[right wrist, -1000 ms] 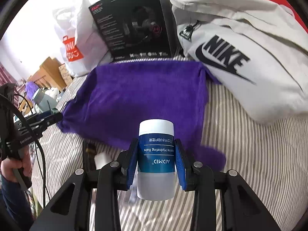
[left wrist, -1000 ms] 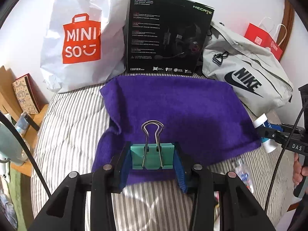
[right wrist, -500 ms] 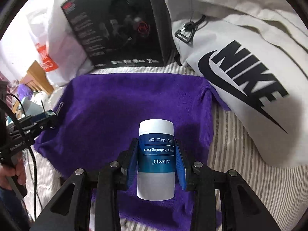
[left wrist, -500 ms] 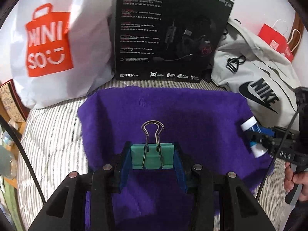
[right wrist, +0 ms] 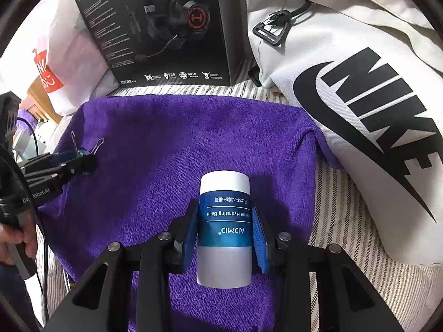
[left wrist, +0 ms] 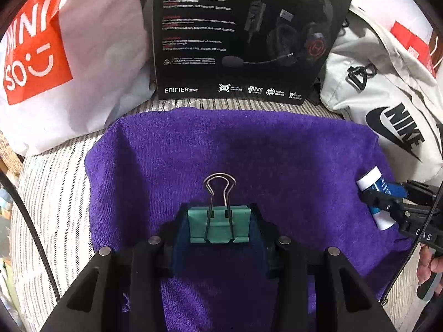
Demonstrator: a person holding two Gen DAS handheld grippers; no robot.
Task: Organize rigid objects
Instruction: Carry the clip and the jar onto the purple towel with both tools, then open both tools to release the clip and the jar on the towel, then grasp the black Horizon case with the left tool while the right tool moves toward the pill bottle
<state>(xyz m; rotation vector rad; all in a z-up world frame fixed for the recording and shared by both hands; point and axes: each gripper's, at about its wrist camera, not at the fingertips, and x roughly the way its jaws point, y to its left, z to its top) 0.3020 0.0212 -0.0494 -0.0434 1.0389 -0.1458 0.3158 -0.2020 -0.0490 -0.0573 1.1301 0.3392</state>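
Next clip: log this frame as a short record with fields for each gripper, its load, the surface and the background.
left gripper: shut on green binder clip, wire handles up
right gripper: shut on balm bottle, blue label upside down
surface: purple towel on striped bedding
background: headset box, white shopping bag, grey bag

Striped bed (left wrist: pixel 52 193) with a purple towel (left wrist: pixel 249 149) spread mid-frame; Miniso bag (left wrist: pixel 83 55) upper left, headset box (left wrist: pixel 235 36) top centre, Nike bag (left wrist: pixel 387 105) upper right.
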